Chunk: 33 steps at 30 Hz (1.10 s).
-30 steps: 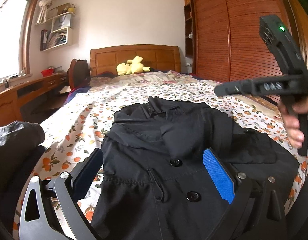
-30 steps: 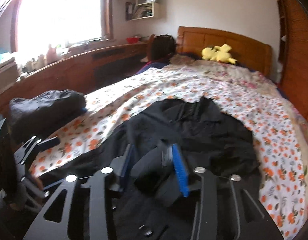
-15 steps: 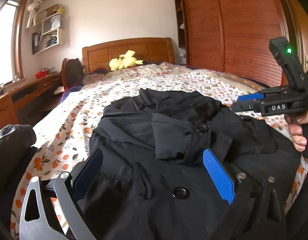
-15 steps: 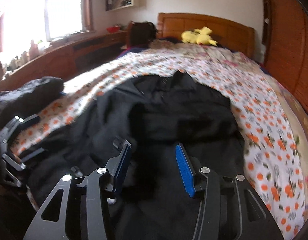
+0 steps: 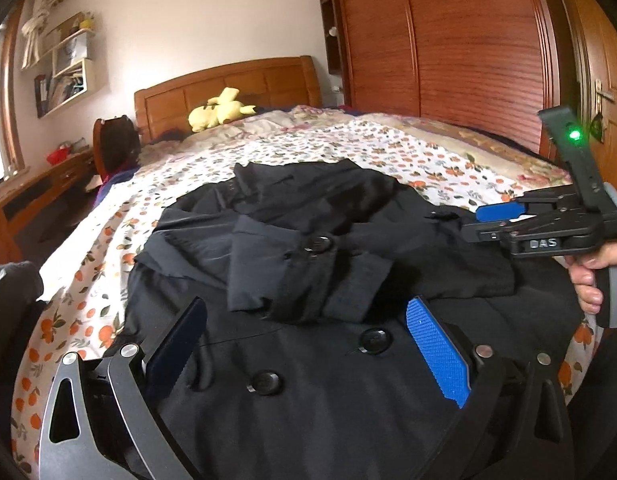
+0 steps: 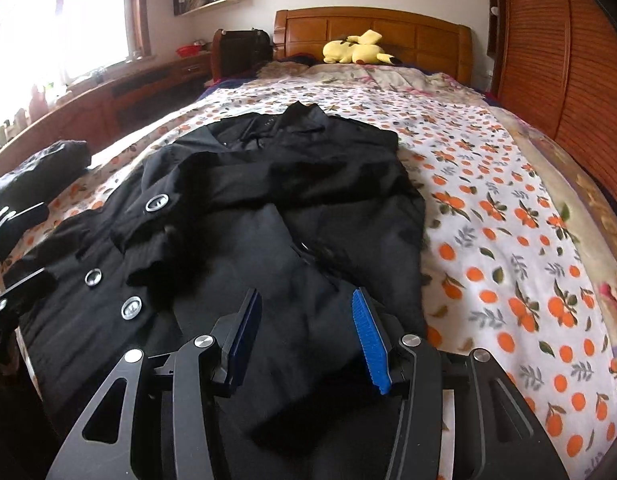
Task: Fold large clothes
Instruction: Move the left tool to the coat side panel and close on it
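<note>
A black buttoned coat lies front up on the flower-print bed, collar toward the headboard. Both sleeves are folded across its chest, and a buttoned cuff lies in the middle. My left gripper hovers open and wide over the coat's lower button row, holding nothing. My right gripper hangs over the coat's right half. Its jaws are opening, with only flat cloth beneath them and nothing pinched. In the left wrist view the right gripper comes in from the right, held by a hand. The left gripper shows at the right wrist view's left edge.
A dark bundle of cloth sits at the bed's left edge. A yellow plush toy lies by the wooden headboard. A wooden wardrobe runs along the right side, a low desk under the window on the left. Printed sheet shows right of the coat.
The right gripper let go of the sleeve fold it pinched a second ago, then dropped lower over the coat's right side. The sleeve now lies across the chest. The left gripper shifted closer over the coat.
</note>
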{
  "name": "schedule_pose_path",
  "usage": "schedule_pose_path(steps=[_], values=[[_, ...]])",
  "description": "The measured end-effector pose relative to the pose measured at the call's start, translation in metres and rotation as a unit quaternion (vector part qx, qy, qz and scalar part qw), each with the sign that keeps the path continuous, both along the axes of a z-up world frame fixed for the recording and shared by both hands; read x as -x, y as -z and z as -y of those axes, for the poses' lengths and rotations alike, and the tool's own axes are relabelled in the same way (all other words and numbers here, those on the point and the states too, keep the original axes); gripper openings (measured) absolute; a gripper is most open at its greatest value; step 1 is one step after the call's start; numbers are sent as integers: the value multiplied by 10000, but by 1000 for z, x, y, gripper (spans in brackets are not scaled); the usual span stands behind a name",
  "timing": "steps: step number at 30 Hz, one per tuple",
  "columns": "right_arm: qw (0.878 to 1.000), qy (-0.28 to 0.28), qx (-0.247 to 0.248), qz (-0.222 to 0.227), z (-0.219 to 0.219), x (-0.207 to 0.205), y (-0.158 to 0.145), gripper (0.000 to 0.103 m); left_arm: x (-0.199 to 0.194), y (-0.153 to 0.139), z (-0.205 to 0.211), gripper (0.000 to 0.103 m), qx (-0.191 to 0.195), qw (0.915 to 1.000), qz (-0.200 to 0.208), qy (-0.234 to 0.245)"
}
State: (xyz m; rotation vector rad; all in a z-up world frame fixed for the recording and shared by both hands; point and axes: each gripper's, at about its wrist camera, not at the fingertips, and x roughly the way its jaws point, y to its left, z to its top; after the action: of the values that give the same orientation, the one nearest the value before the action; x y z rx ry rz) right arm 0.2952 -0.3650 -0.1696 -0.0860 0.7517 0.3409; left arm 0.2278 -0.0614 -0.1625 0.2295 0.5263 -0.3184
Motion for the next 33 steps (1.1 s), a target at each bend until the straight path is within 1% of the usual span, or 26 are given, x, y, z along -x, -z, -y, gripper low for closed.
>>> schedule_pose_path(steps=[1,2,5,8,10,11,18,20,24,27,28,29,30,31,33], values=[[10000,-8,-43,-27,3,2,1,50,-2,1,7,101,-82,10000,-30,-31],[10000,-26,-68,-49,6,4,2,50,-3,2,10,101,-110,9999,-54,-46],[9999,-108,-67,-37,14,12,2,52,-8,0,21,101,-99,9998,-157,-104],[9998,-180,-119,-3,23,20,0,55,-14,-2,31,101,-77,9995,-245,-173],[9996,-209,-180,50,28,24,-3,61,-18,-3,38,101,-72,9993,-312,-201],[9995,-215,-214,72,32,26,-4,61,-21,-3,44,101,-97,9991,-351,-209],[9989,-269,-342,183,46,36,-12,64,-37,5,82,101,-489,9975,-486,-170],[9987,-269,-371,209,50,38,-13,65,-41,10,91,89,-637,9965,-505,-172],[9986,-249,-405,223,57,40,-13,65,-51,19,97,78,-797,9946,-620,-236],[9986,-258,-395,246,57,40,-14,65,-60,27,95,69,-888,9926,-754,-337],[9985,-265,-389,263,57,40,-15,65,-62,30,94,54,-909,9920,-802,-345],[9985,-277,-388,283,56,40,-16,65,-66,34,91,32,-951,9907,-902,-362],[9983,-299,-382,310,53,40,-18,65,-67,36,88,24,-949,9899,-991,-349],[9983,-312,-374,327,51,40,-19,65,-68,37,85,6,-900,9898,-1049,-332],[9981,-356,-350,356,44,37,-21,65,-62,27,73,4,-693,9925,-949,-336]])
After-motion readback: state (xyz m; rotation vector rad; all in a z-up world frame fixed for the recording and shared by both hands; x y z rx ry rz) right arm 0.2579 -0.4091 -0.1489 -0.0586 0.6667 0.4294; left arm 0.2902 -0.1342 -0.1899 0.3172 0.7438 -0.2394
